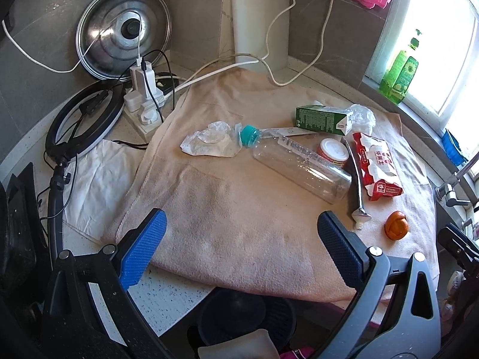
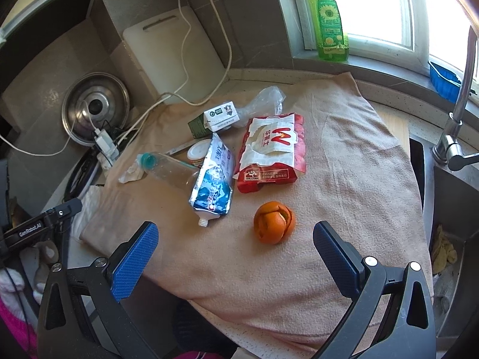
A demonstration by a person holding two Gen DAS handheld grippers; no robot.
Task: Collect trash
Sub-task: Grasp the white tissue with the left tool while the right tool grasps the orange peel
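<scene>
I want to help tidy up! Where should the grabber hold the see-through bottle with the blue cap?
Probably the middle of the bottle, coming from above with the jaws across its width. It lies flat on the towel, so its round sides are free. The cap end touches crumpled plastic, and the base sits close to the toothpaste tube, so the middle has the most room.

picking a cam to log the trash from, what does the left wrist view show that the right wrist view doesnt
Left wrist view only: the whole ring light lying beside the towel, and a dark basket below the counter edge.

Right wrist view only: the sink with its faucet, and the printed face of the toothpaste tube, which the left shows edge-on.

Both: the towel, clear bottle, red wrapper, green carton, orange peel, pot lid, and open, empty jaws.
</scene>
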